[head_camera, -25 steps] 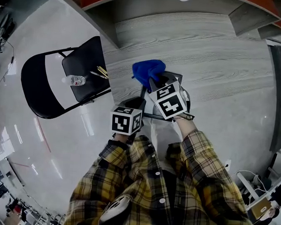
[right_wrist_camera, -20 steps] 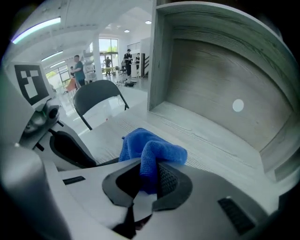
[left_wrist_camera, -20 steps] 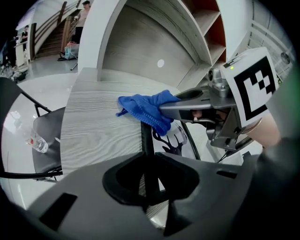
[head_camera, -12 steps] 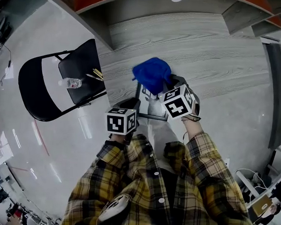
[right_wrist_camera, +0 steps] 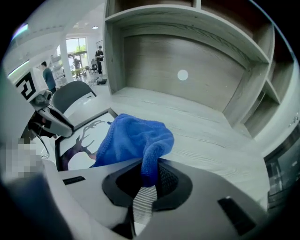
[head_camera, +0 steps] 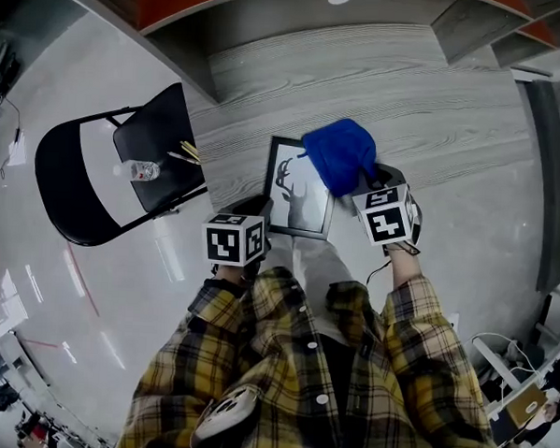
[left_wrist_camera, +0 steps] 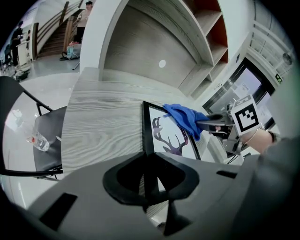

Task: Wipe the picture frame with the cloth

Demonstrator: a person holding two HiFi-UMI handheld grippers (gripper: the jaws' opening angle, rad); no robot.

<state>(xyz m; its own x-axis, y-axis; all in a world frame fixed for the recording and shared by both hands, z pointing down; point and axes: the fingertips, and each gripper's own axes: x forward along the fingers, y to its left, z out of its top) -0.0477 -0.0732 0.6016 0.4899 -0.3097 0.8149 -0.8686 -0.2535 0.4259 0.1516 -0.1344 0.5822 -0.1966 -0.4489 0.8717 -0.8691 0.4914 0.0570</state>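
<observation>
The picture frame (head_camera: 299,187), a deer print in a black border, lies flat on the grey wood-grain worktop (head_camera: 435,114), close to its front edge. The left gripper (left_wrist_camera: 149,185) has its jaws closed on the frame's black left border, near the corner closest to the person. The right gripper (right_wrist_camera: 146,183) pinches a fold of the blue cloth (right_wrist_camera: 133,138), which sits bunched over the frame's far right corner. Beside the worktop stands a black folding chair (head_camera: 154,132) with a bottle (head_camera: 142,171) on its seat.
</observation>
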